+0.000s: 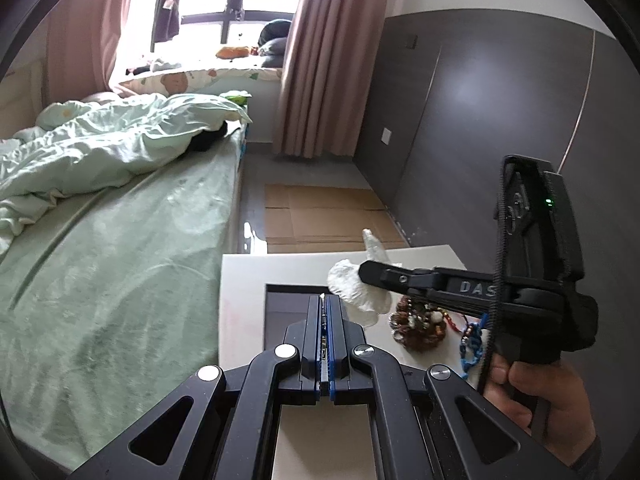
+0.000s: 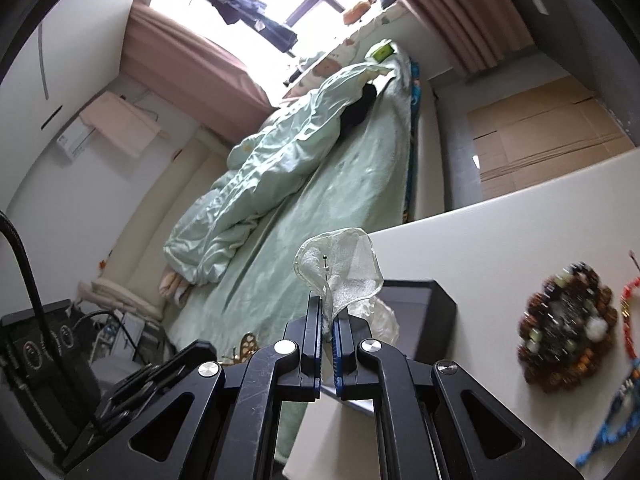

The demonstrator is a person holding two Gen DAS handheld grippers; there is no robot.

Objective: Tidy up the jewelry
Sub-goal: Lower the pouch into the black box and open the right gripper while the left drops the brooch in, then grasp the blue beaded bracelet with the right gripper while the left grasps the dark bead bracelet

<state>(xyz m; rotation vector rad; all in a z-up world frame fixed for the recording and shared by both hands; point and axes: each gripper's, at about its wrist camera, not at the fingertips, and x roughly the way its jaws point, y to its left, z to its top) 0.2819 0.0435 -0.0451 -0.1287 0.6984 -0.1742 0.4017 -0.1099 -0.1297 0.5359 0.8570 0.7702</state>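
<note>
One flimsy mesh pouch (image 2: 340,268) is pinched in the right gripper (image 2: 327,320) over the black box (image 2: 432,312); light, floppy, best gripped at the neck. Left gripper (image 1: 325,312) is clenched empty. Beads (image 2: 568,328) sit right.

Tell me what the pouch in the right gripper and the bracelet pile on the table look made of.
Pouch: sheer white mesh, likely organza; the bed shows through it, with a glossy hem. Bracelet pile: glossy round beads, brown, green and white; wood, stone or glass, too blurred to tell.
</note>
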